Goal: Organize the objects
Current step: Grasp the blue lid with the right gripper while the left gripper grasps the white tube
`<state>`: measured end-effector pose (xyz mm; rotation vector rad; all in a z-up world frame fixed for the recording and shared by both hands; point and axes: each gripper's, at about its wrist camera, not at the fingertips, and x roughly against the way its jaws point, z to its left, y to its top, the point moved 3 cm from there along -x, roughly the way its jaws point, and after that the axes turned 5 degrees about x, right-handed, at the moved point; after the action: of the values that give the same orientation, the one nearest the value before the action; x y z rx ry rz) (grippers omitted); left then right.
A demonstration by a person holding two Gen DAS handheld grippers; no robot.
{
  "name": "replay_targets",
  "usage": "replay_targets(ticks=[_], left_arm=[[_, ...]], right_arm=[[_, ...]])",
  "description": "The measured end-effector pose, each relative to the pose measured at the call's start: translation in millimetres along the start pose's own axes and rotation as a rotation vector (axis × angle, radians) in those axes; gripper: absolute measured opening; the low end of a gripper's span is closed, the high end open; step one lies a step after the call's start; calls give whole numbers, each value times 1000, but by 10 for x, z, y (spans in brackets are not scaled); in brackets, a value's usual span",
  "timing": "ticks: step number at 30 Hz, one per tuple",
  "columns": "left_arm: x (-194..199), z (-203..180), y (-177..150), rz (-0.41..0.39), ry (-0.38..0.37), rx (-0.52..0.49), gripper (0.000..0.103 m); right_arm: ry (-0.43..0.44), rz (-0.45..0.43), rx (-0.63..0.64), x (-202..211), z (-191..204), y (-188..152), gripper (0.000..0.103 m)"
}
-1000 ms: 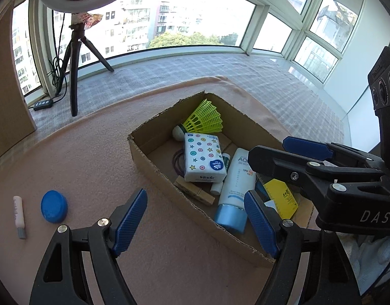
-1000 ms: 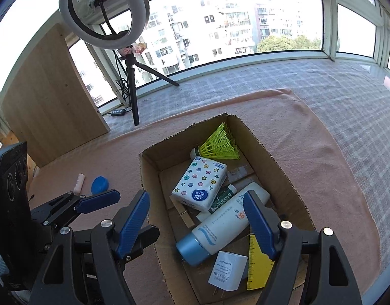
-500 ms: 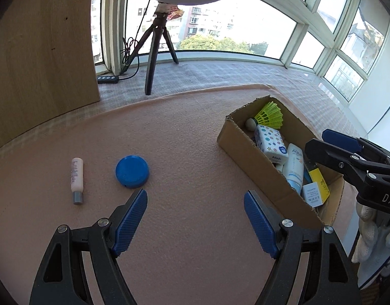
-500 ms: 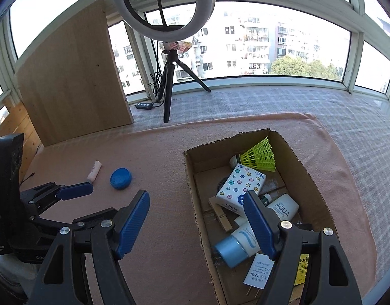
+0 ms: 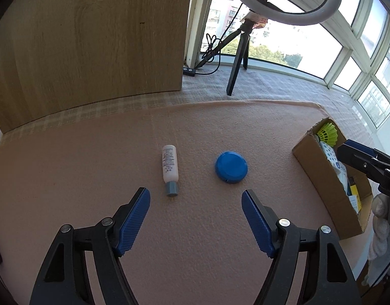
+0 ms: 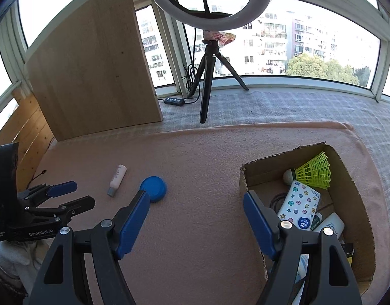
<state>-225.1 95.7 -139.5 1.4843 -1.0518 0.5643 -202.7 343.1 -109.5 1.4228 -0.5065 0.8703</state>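
A small white bottle with a grey cap [image 5: 170, 164] lies on the pink mat, with a round blue lid [image 5: 231, 167] to its right. My left gripper [image 5: 195, 194] hovers just short of both; its jaws are closing with nothing between them. At the right stands the cardboard box [image 5: 322, 178], and my right gripper [image 5: 347, 148] reaches in over it. In the right wrist view my right gripper [image 6: 196, 195] is open and empty over the mat, between the blue lid [image 6: 154, 186] and the box [image 6: 256, 175]. The box holds a green shuttlecock [image 6: 313, 171], a tissue pack [image 6: 299, 207] and a tube [image 6: 331, 227]. The bottle [image 6: 117, 179] and my left gripper [image 6: 83, 193] show at the left.
A wooden board [image 6: 93, 76] leans upright behind the mat at the back left. A ring light on a black tripod [image 6: 207, 84] stands on the checked cloth by the window, its cable and remote [image 6: 174, 101] beside it. A gloved hand [image 5: 380, 218] holds the right gripper.
Both views have swung left, away from the box. The bottle and blue lid now sit centred just ahead of my left gripper, and the box has slid to the right edge.
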Motion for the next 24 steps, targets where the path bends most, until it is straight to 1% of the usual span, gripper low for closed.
replay_targets(ticks=[1, 4, 9, 18, 19, 20, 22, 23, 24], left_arm=[[-27, 53, 16, 4, 5, 9, 73], [-131, 167, 63, 16, 11, 31, 71], [-347, 228, 107, 43, 14, 42, 64], [-743, 237, 139, 90, 29, 24, 54], [-773, 232, 147, 93, 31, 20, 52], [-803, 221, 155, 95, 36, 15, 51], [-842, 209, 167, 95, 42, 4, 49], [-860, 202, 182, 97, 46, -2, 48], [-892, 203, 196, 102, 47, -7, 44]], right_arm=[[7, 7, 3, -60, 36, 16, 73], [39, 32, 8, -249, 157, 64, 73], [71, 82, 25, -577, 361, 99, 73], [53, 168, 97, -1040, 593, 65, 72], [51, 177, 103, -1082, 607, 59, 72], [49, 186, 110, -1122, 626, 51, 72], [46, 205, 123, -1202, 651, 37, 67], [46, 213, 130, -1240, 667, 30, 66], [41, 219, 135, -1282, 681, 24, 66]])
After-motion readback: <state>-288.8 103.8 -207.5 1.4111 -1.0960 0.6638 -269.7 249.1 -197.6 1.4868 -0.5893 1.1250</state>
